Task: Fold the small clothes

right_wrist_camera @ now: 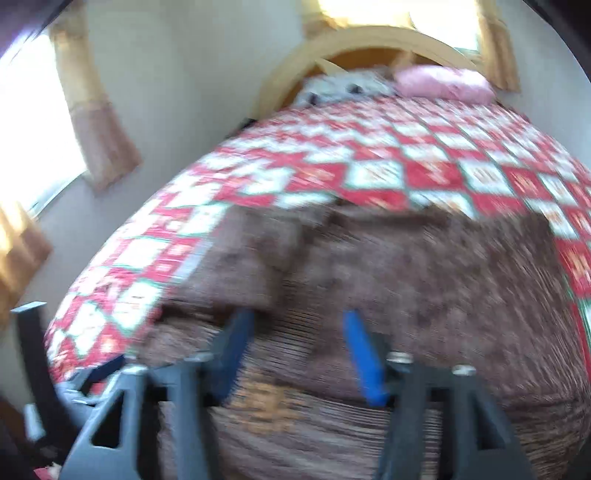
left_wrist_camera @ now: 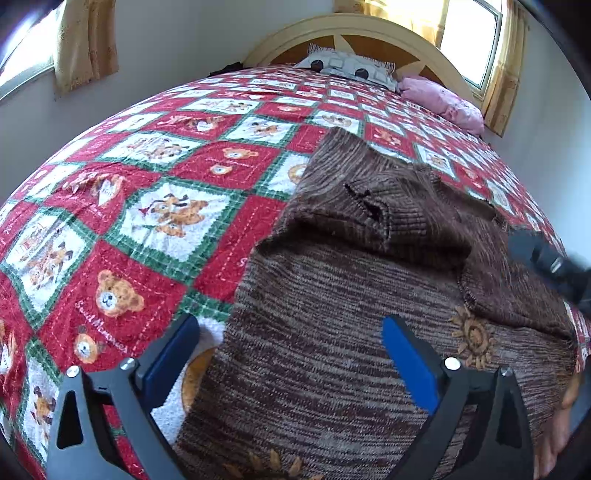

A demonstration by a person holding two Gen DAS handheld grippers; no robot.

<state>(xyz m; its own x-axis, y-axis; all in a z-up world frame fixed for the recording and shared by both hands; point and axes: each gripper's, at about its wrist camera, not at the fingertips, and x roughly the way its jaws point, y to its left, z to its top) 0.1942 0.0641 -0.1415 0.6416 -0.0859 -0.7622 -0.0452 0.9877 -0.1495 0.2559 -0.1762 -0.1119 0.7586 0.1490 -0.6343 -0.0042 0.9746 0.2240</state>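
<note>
A brown knitted sweater (left_wrist_camera: pixel 332 295) with orange sun patches lies on the bed, both sleeves folded in over its chest. My left gripper (left_wrist_camera: pixel 291 332) is open and empty, hovering over the sweater's lower left edge, its left finger over the quilt. In the right wrist view, which is motion-blurred, the sweater (right_wrist_camera: pixel 406 277) fills the lower half. My right gripper (right_wrist_camera: pixel 295 328) is open with nothing between its blue pads, just above the sweater. The right gripper's dark body (left_wrist_camera: pixel 554 266) shows at the right edge of the left wrist view.
The bed carries a red, white and green teddy-bear quilt (left_wrist_camera: pixel 147 221). A grey patterned pillow (left_wrist_camera: pixel 347 68) and a pink pillow (left_wrist_camera: pixel 443 101) lie at the wooden headboard (left_wrist_camera: pixel 354 33). Walls and curtained windows stand close on both sides. A dark frame (right_wrist_camera: pixel 33 350) stands left of the bed.
</note>
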